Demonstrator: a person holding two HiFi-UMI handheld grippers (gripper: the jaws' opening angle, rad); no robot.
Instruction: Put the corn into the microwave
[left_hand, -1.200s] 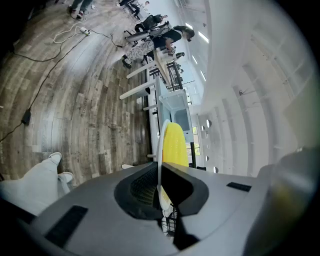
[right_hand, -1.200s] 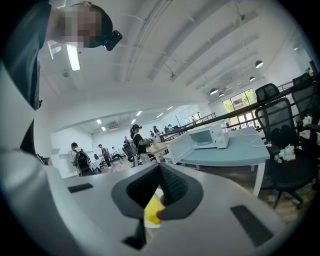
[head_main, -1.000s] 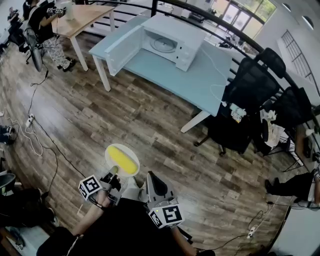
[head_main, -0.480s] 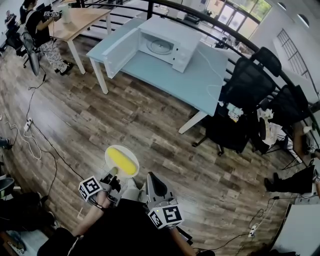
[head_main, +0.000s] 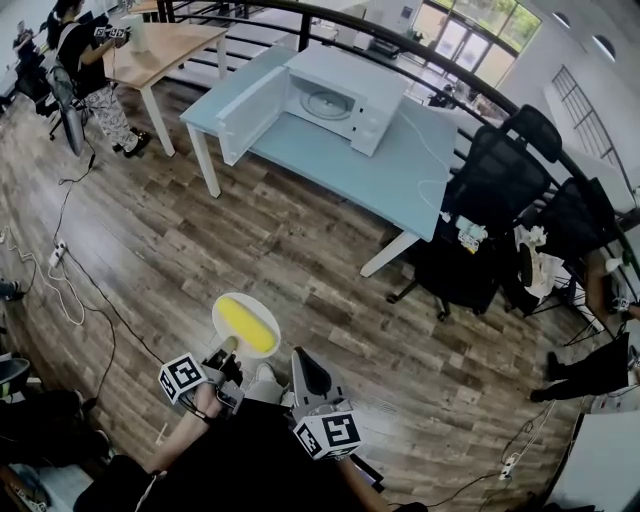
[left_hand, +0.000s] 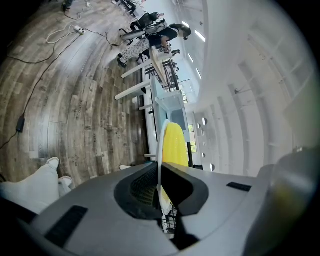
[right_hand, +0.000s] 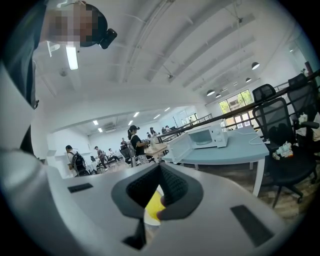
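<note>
The fingers (left_hand: 137, 186) of the left gripper (head_main: 227, 348) are clamped on the rim of a round white plate (head_main: 228, 304), on which the yellow corn cob (head_main: 248, 326) is carried. The right gripper (head_main: 303, 362) is closed, empty. The open white microwave (head_main: 335, 92) is seen far off on a pale blue desk (head_main: 400, 170).

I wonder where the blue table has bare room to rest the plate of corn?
The table is bare in front of the microwave, from its open door across to the white cable. The left strip is taken by the swung door, and the right end is crowded by black chairs. The microwave's inside looks empty.
</note>
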